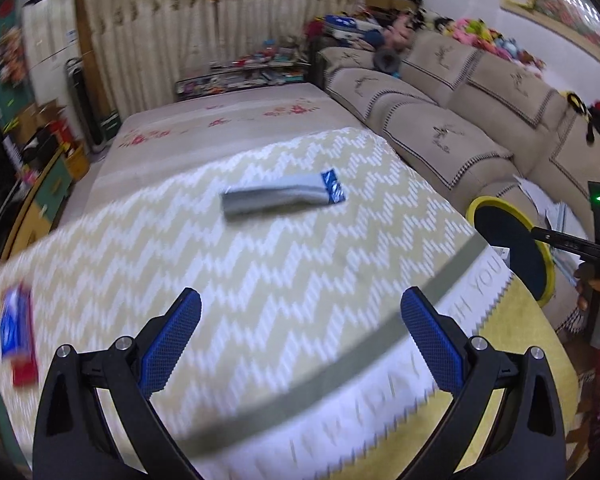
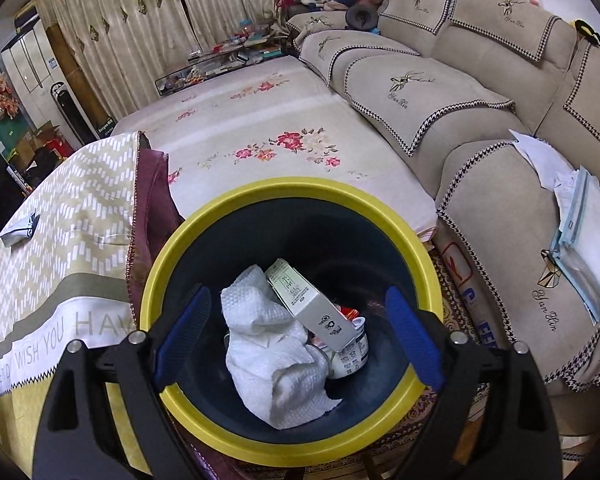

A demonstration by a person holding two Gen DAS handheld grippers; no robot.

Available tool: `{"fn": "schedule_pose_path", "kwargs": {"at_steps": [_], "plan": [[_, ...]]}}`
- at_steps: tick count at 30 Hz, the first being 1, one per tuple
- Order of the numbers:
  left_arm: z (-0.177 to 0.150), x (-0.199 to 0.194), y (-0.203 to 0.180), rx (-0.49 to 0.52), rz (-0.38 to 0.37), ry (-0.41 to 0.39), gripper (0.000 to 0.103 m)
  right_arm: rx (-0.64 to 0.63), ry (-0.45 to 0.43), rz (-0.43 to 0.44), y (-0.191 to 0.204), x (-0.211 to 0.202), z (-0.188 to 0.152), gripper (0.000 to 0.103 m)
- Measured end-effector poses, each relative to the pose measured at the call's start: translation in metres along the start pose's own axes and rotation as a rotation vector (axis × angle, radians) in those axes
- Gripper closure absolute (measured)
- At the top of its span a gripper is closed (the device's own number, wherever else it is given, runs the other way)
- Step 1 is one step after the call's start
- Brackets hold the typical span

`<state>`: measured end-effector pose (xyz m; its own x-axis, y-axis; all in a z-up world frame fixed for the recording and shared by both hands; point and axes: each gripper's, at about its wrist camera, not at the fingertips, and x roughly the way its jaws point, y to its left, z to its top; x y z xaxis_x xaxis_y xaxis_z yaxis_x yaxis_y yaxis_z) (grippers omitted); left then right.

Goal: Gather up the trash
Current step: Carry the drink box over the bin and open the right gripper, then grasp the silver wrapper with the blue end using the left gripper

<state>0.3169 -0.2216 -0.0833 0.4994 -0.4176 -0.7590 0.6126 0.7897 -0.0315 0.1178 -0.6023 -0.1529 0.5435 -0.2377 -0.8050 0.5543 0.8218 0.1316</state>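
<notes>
Grey wrapper (image 1: 282, 196) lies flat mid-table on the zigzag cloth (image 1: 260, 280), well ahead of the left claw (image 1: 300, 340); judged light, soft, crinkly; best pinched across its middle. Left claw: jaws apart, empty. Right claw (image 2: 300, 336): jaws wide apart, empty, over the bin (image 2: 284, 190); tissue (image 2: 276, 360) inside.

The left gripper (image 1: 300, 336) points down at a slant, its blue fingers (image 1: 171, 344) wide apart and holding nothing. The right gripper (image 2: 300, 332) also tilts down, jaws wide, empty.
</notes>
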Motion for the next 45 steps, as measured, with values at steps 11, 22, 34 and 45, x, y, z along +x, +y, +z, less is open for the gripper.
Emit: {"fn": "schedule_pose_path", "kwargs": {"at_steps": [11,22,34,45], "plan": [[0.080,0.083,0.013,0.163,-0.016,0.054,0.005,-0.021,0.020,0.004,0.001,0.013,0.007,0.017],[0.091,0.137,0.015,0.302,-0.067,0.264,0.005,-0.019,0.035,0.016,0.002,0.028,0.015,0.017],[0.093,0.115,-0.016,0.243,-0.159,0.361,0.006,-0.008,0.043,0.049,0.001,0.035,0.014,0.016],[0.096,0.151,-0.016,0.211,-0.013,0.379,0.024,-0.007,0.033,0.051,-0.010,0.025,0.011,0.016]]}}
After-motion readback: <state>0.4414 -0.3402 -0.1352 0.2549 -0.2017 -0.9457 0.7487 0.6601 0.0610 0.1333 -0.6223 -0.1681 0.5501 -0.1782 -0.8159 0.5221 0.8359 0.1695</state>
